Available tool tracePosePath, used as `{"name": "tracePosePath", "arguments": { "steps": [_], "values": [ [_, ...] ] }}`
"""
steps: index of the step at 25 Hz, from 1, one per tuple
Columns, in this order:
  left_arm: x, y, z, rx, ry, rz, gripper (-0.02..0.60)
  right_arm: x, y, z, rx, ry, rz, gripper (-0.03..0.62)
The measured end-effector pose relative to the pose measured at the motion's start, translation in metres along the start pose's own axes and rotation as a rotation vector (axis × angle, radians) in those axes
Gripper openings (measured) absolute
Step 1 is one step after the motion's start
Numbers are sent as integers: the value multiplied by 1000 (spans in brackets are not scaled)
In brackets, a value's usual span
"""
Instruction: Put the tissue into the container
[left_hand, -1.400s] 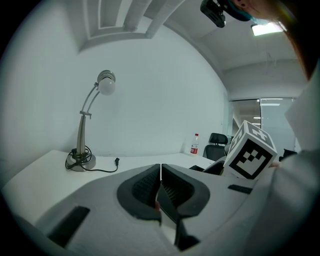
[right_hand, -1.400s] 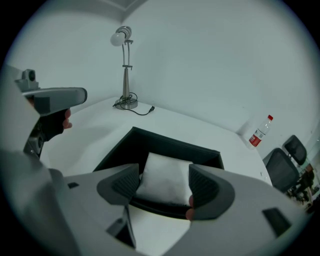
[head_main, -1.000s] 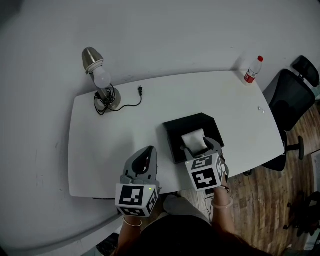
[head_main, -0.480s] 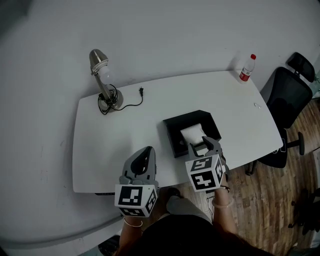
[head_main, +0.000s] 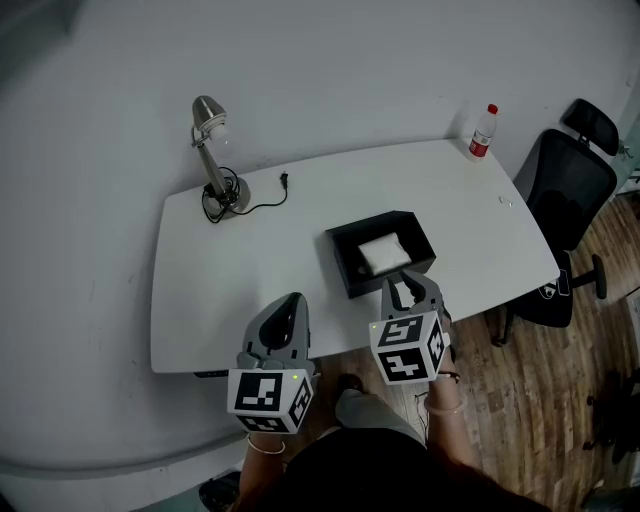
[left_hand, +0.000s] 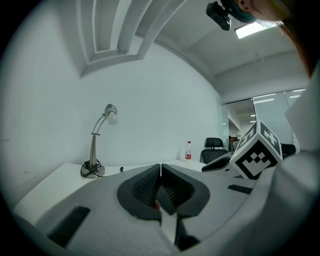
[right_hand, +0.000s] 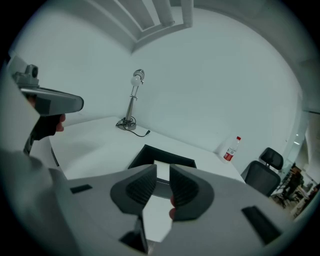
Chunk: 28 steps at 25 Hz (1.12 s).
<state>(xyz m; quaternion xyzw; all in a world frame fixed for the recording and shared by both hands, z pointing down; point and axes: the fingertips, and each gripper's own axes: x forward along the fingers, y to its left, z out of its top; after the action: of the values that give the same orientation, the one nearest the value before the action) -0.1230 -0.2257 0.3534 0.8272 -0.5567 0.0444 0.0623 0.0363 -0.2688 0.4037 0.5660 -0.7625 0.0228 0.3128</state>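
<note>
A white folded tissue (head_main: 381, 254) lies inside the black open-topped container (head_main: 342, 268) on the white table (head_main: 240, 270). My right gripper (head_main: 408, 287) hovers at the table's near edge, just in front of the container and apart from it. Its jaws are closing, a narrow gap still shows, and nothing is between them. In the right gripper view the gripper (right_hand: 163, 166) points at the container (right_hand: 144, 155), with the tissue (right_hand: 161, 171) seen beyond the tips. My left gripper (head_main: 285, 306) is shut and empty at the front edge, its pads meeting (left_hand: 160, 167).
A desk lamp (head_main: 212, 150) with a coiled cord and loose plug (head_main: 283, 181) stands at the back left. A red-labelled bottle (head_main: 482, 131) sits at the back right corner. A black office chair (head_main: 565, 190) stands right of the table.
My right gripper has drawn back from the container toward the person and its jaws have narrowed. The tissue, earlier at its jaws, now lies free in the container. The left gripper stayed put.
</note>
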Motion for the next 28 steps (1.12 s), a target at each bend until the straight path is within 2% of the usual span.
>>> {"name": "tracePosePath", "arguments": {
  "steps": [13, 28],
  "values": [
    [-58, -27, 4, 23, -44, -4, 28, -67, 16, 0, -30, -88, -42, 62],
    [-126, -70, -3, 22, -81, -2, 28, -145, 33, -22, -44, -168, -58, 21]
  ]
}}
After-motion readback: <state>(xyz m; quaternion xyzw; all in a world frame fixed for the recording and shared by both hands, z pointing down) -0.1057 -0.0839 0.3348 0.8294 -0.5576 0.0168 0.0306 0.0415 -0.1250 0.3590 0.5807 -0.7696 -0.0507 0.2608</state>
